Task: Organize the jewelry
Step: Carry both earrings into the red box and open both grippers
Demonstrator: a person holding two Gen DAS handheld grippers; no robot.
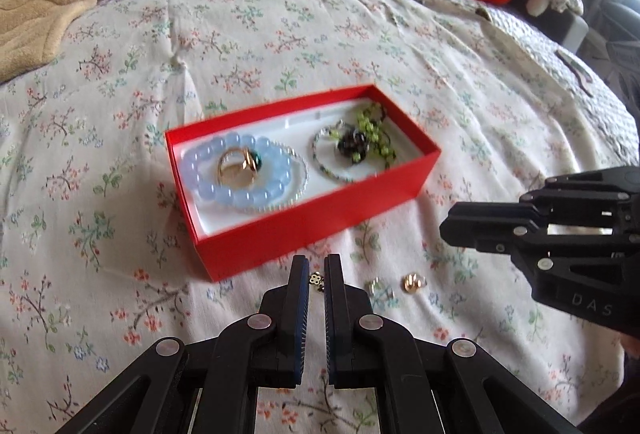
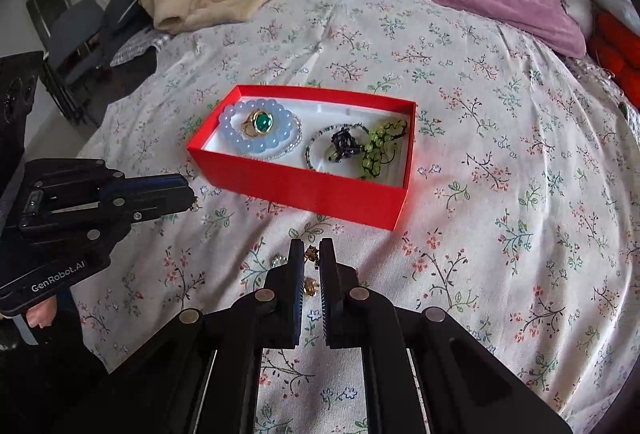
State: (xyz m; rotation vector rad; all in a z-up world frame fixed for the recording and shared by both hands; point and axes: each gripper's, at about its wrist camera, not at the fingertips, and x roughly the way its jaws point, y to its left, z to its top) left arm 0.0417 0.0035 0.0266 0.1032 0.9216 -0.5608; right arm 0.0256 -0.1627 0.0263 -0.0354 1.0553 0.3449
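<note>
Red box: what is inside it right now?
The red box holds a pale blue bead bracelet ringing a green-stone ring, thin bead chains, a dark piece and green beads. Anything beneath them is covered.

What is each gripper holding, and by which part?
Left gripper pinches a small gold earring; right gripper another gold piece. Which part: too small to tell.

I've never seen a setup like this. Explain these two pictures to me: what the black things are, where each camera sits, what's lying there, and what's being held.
There is no robot: a person holds a black two-finger gripper in each hand, with a camera on each looking along its fingers. One picture comes from the left gripper, the other from the right gripper. Both are shut, each pinching a small gold earring. On the floral bedspread sits a red box with a blue bead bracelet, a green-stoned ring and other jewelry. Two small pieces lie loose beside it.
</note>
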